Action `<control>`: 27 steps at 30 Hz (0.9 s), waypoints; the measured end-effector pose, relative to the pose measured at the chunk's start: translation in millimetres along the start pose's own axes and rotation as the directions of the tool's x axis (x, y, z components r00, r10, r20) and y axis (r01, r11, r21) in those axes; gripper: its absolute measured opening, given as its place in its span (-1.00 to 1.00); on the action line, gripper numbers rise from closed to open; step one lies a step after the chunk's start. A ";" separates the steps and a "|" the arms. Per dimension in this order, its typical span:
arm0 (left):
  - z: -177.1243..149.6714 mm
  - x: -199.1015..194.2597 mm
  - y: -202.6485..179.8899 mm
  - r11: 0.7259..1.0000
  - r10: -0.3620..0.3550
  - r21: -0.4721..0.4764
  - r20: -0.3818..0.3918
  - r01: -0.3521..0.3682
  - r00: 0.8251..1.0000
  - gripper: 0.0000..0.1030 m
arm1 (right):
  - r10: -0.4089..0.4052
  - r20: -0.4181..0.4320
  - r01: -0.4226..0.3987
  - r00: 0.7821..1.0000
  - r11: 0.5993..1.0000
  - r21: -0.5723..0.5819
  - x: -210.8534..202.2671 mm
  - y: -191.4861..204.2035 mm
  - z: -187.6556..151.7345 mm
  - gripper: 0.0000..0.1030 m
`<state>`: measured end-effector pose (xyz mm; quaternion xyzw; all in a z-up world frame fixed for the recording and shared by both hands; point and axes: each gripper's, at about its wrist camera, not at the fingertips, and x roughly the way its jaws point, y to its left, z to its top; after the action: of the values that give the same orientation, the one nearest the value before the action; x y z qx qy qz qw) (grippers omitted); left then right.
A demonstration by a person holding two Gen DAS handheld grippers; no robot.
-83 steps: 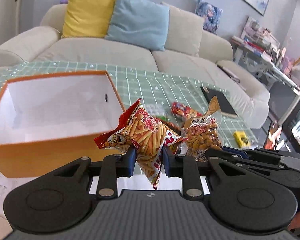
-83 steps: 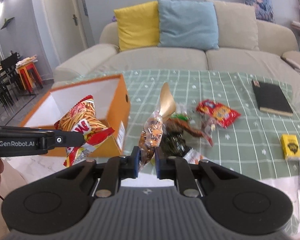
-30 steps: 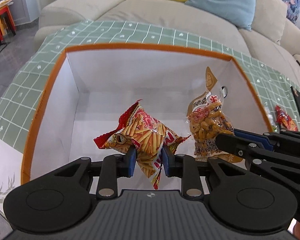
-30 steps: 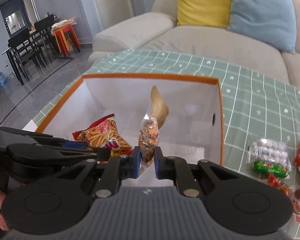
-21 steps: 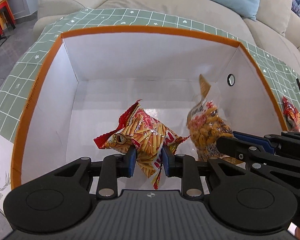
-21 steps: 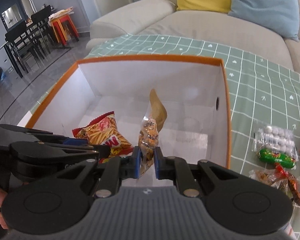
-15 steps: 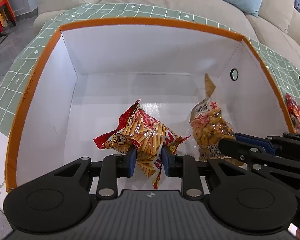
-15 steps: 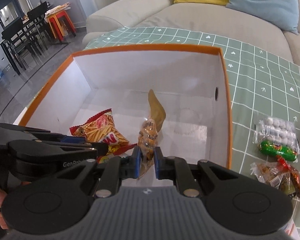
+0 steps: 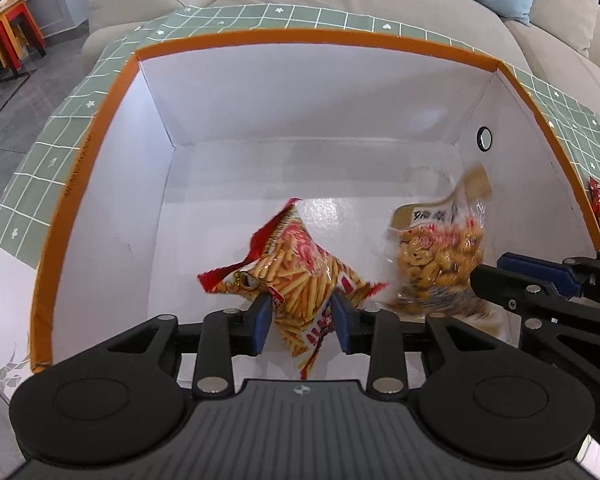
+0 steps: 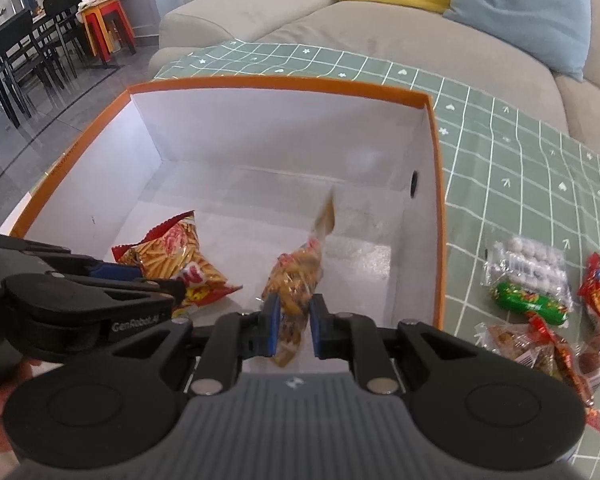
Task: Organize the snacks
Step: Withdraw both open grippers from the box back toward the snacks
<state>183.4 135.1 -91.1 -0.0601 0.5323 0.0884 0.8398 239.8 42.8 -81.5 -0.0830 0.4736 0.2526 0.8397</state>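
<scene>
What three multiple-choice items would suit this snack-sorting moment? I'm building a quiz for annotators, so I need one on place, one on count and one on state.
1. Where is the red stick-snack bag?
A. On the sofa
B. On the green cloth
C. Inside the orange box

2. How many snack bags are within the box walls?
A. Two
B. None
C. Five

3. How is the box standing?
A. Closed with a lid
B. Upright with its top open
C. Tipped on its side

Key: C, A, B.
1 is C: the red stick-snack bag sits between the left gripper fingers, within the white walls of the orange box.
2 is A: only that bag and the peanut bag show inside.
3 is B: the rim is level, there is no lid, and the floor is visible from above.
</scene>
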 end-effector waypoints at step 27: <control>-38.6 -92.2 -22.4 1.000 -0.003 0.027 0.319 -0.006 0.948 0.37 | -0.129 0.274 0.145 0.953 0.989 -0.036 -98.9 3.4 -37.0 -0.06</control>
<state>115.6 97.8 -23.9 -0.0331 0.3910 0.0905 0.9153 168.3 -2.4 -18.3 -0.1037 0.3404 0.2158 0.9093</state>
